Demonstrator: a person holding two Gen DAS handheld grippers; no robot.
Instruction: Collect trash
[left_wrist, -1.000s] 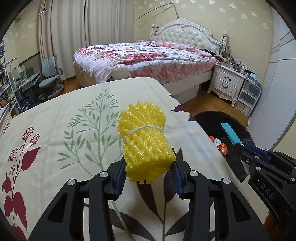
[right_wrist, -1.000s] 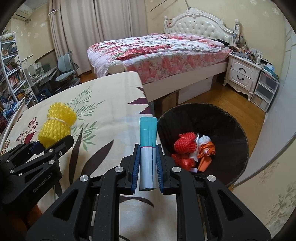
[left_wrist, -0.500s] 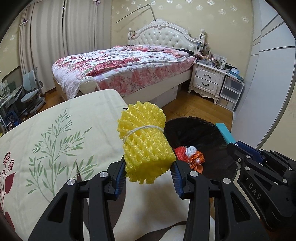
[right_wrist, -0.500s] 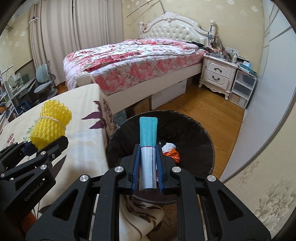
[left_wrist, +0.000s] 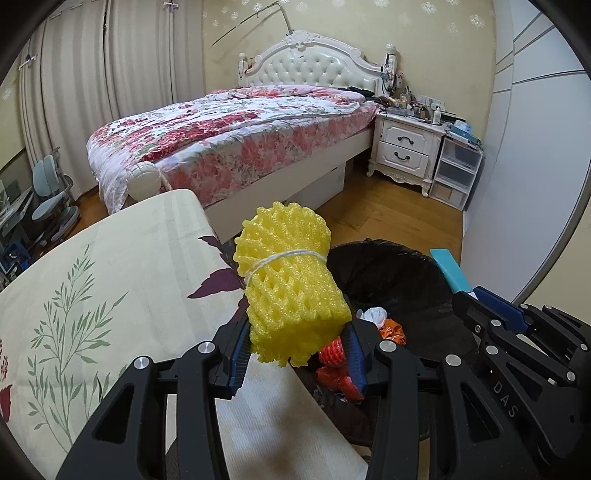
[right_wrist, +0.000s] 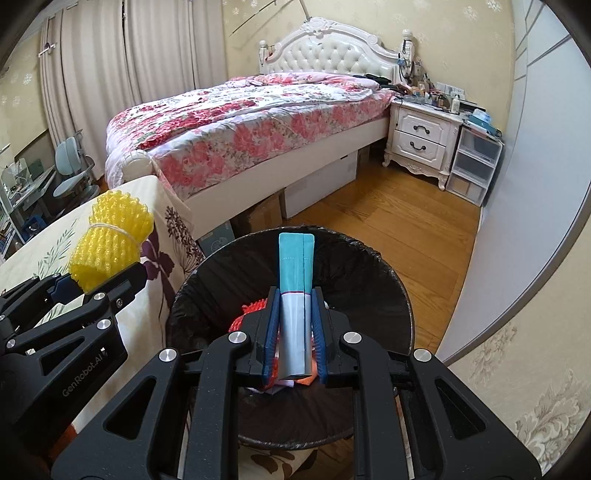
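Observation:
My left gripper is shut on a yellow foam net roll tied with string, held at the table's right edge beside the black-lined trash bin. It also shows in the right wrist view. My right gripper is shut on a teal and grey packet, held upright over the bin. The packet's teal tip shows in the left wrist view. Red netting and white and orange scraps lie in the bin.
The table with a leaf-print cloth is at the left. A bed with a floral cover stands behind, with a white nightstand and plastic drawers at the right. A curved white wall borders the wooden floor.
Both grippers have moved right, off the table toward the bin. The right gripper with the packet now hangs over the bin; the left with the yellow roll has reached the table's edge.

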